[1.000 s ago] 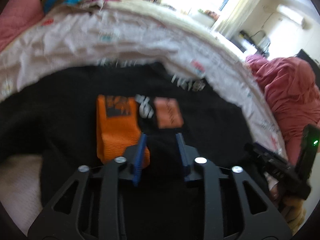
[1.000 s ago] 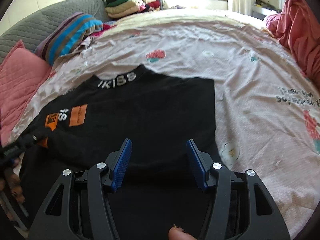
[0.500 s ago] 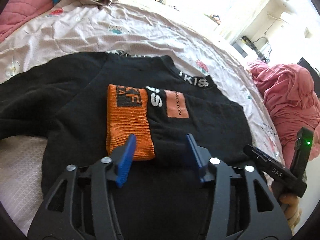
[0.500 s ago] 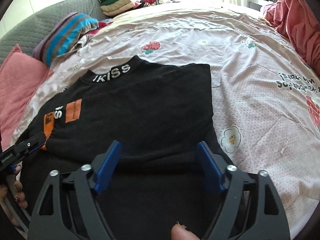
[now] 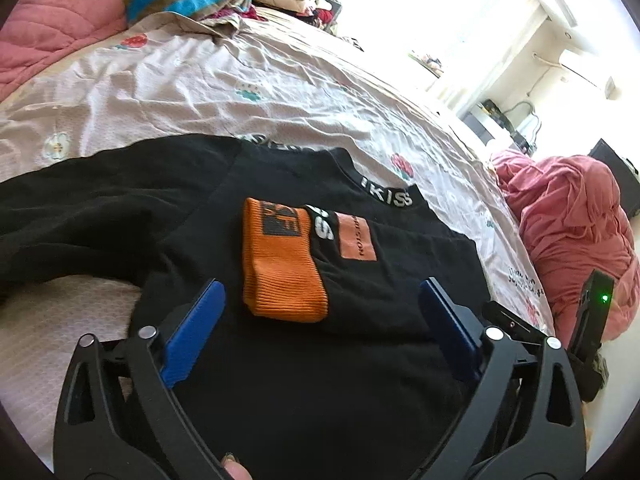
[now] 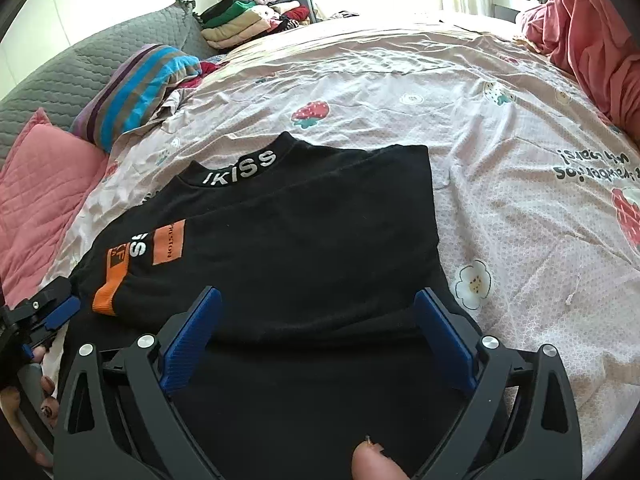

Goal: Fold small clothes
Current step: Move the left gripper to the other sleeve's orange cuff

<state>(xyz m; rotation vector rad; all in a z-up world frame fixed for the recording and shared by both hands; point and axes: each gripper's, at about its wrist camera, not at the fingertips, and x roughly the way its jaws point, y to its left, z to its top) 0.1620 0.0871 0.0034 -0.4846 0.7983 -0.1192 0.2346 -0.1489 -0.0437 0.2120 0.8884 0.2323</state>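
Observation:
A black top point(image 5: 304, 380) point(image 6: 312, 240) with a white-lettered collar point(image 6: 240, 168) lies flat on the bed. One sleeve is folded across its front, with the orange cuff point(image 5: 280, 268) point(image 6: 114, 280) lying on the body. The other sleeve point(image 5: 80, 224) stretches out to the left. My left gripper point(image 5: 320, 320) is open and empty just above the top, its jaws either side of the orange cuff's near end. My right gripper point(image 6: 316, 332) is open and empty over the folded sleeve's lower edge. The left gripper also shows in the right wrist view point(image 6: 48, 312).
The bed sheet point(image 6: 500, 140) is pale pink with fruit prints. A pink pillow point(image 6: 36, 196), a striped cushion point(image 6: 136, 88) and a pile of folded clothes point(image 6: 252, 20) sit at the back left. A red blanket heap point(image 5: 576, 232) lies on the right.
Both grippers have opened wider and pulled back a little from the top. The folded sleeve with the orange cuff lies released on the body.

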